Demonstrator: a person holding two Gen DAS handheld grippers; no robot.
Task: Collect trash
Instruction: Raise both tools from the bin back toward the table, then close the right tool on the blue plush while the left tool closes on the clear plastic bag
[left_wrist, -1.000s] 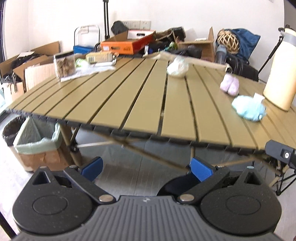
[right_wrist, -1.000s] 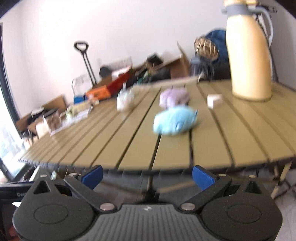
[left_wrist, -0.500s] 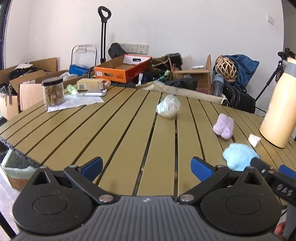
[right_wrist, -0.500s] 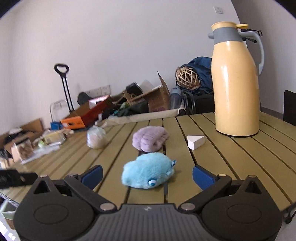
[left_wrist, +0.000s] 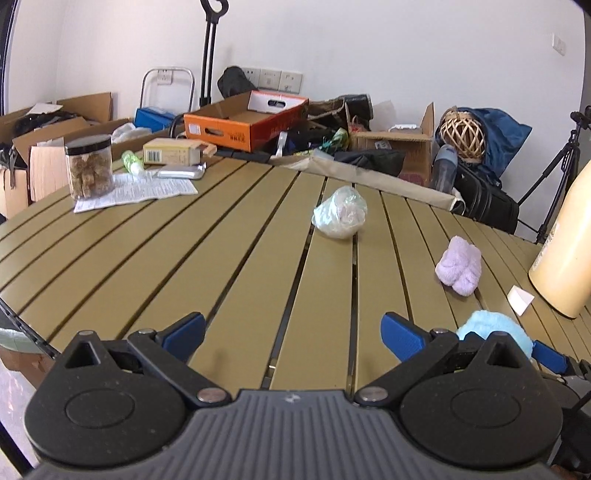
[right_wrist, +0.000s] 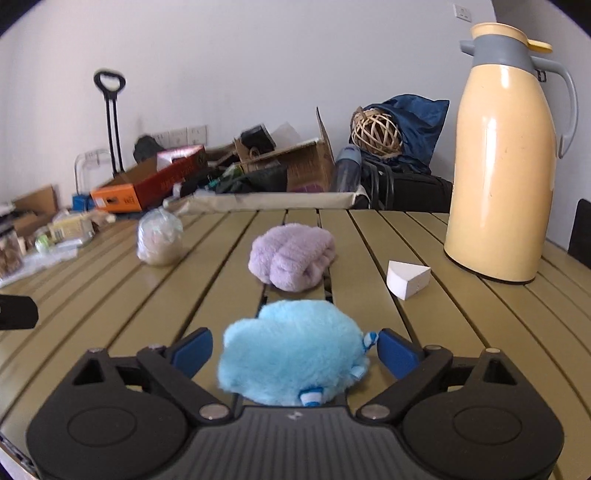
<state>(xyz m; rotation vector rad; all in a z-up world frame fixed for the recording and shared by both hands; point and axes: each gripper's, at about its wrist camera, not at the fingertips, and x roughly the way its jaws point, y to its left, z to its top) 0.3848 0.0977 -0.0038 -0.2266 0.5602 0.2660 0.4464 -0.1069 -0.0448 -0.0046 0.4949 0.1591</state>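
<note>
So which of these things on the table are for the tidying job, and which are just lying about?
Likely part of the job:
- fluffy light-blue plush lump, between the right gripper fingers, which have just been closing
- fluffy lilac lump
- crumpled clear plastic bag
- small white wedge

Just lying about:
- tall cream thermos jug
- clear snack jar
- printed paper sheet

Both wrist views look low across the slatted table (left_wrist: 229, 258); both show the blue plush (right_wrist: 291, 354) lower frame.
</note>
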